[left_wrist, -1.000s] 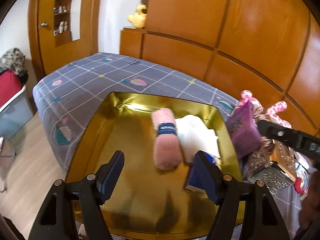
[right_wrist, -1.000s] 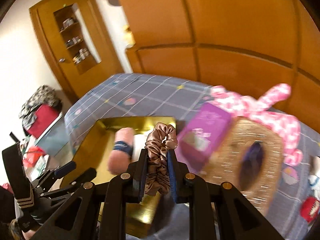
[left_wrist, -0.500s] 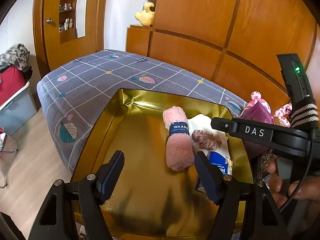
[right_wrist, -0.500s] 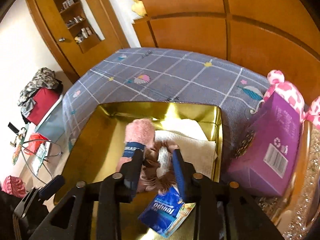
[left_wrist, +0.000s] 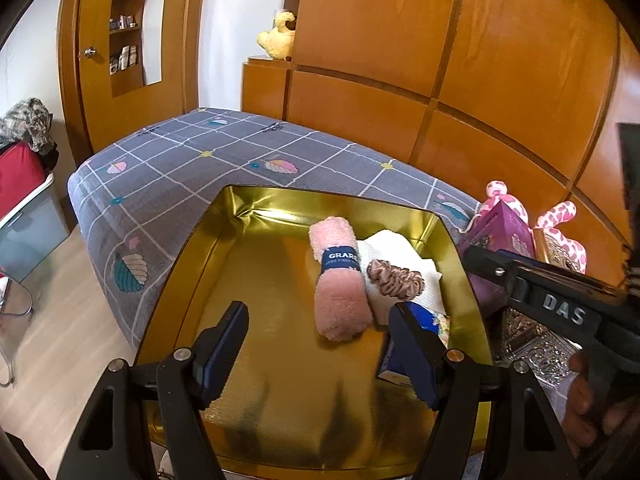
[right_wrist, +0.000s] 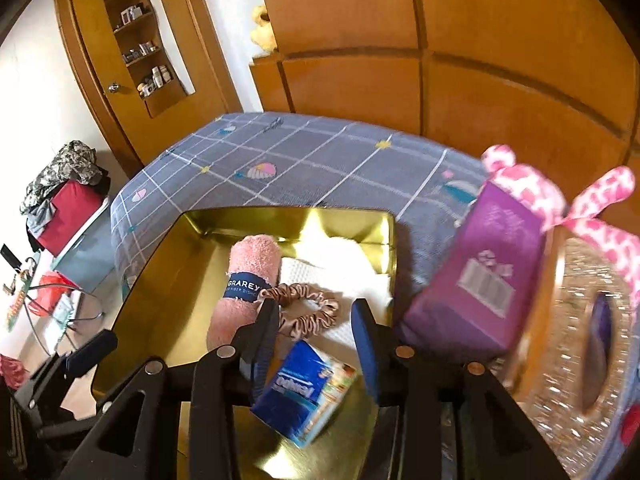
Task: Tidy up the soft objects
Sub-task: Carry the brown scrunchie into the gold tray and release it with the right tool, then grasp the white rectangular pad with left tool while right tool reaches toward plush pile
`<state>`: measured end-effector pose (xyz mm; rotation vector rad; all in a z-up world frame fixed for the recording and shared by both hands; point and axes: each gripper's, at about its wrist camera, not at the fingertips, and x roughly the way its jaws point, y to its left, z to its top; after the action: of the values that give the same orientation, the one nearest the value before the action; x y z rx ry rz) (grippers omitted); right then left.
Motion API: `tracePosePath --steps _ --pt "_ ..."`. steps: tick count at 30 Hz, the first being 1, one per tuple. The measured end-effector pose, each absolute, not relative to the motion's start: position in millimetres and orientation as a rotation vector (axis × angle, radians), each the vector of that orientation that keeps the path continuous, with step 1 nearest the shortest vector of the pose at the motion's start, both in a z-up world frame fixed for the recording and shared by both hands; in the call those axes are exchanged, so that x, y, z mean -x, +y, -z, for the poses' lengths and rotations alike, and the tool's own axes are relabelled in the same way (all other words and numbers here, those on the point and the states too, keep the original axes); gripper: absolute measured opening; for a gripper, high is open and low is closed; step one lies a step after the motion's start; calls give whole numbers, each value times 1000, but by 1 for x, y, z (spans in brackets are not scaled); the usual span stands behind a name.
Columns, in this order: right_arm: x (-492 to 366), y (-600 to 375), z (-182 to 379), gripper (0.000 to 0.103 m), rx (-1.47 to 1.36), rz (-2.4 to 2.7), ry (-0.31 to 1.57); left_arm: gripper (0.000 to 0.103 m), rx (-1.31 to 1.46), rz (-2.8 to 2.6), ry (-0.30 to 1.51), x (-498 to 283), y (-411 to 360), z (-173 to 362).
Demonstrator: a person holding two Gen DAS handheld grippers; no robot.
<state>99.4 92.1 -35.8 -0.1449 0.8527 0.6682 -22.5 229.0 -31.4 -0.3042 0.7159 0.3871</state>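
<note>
Counting what is lying in the one gold tray (left_wrist: 188,256): one rolled pink towel (left_wrist: 340,284), one satin scrunchie (left_wrist: 396,280), one folded white cloth (left_wrist: 400,246), one blue tissue packet (right_wrist: 308,392). Sitting beside the tray on the one patterned bed (left_wrist: 192,176): one purple box (right_wrist: 480,288), one glittery tissue holder (right_wrist: 572,344), one pink spotted plush (right_wrist: 532,188). One yellow plush toy (left_wrist: 278,36) is perching on the cabinet. Two grippers are showing, one left gripper (left_wrist: 316,344) and one right gripper (right_wrist: 316,328).
</note>
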Motion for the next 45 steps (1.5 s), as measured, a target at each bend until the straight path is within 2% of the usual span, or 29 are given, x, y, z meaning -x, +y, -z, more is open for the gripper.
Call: tracePosePath --steps 9,26,45 --pt "-72 58 16 38 156 -600 750 73 270 -339 706 25 209 25" --pt "-49 -24 2 40 115 -451 673 73 160 -207 692 27 151 10" --pt "-80 -218 15 40 47 -39 733 76 -43 43 691 7 47 -11"
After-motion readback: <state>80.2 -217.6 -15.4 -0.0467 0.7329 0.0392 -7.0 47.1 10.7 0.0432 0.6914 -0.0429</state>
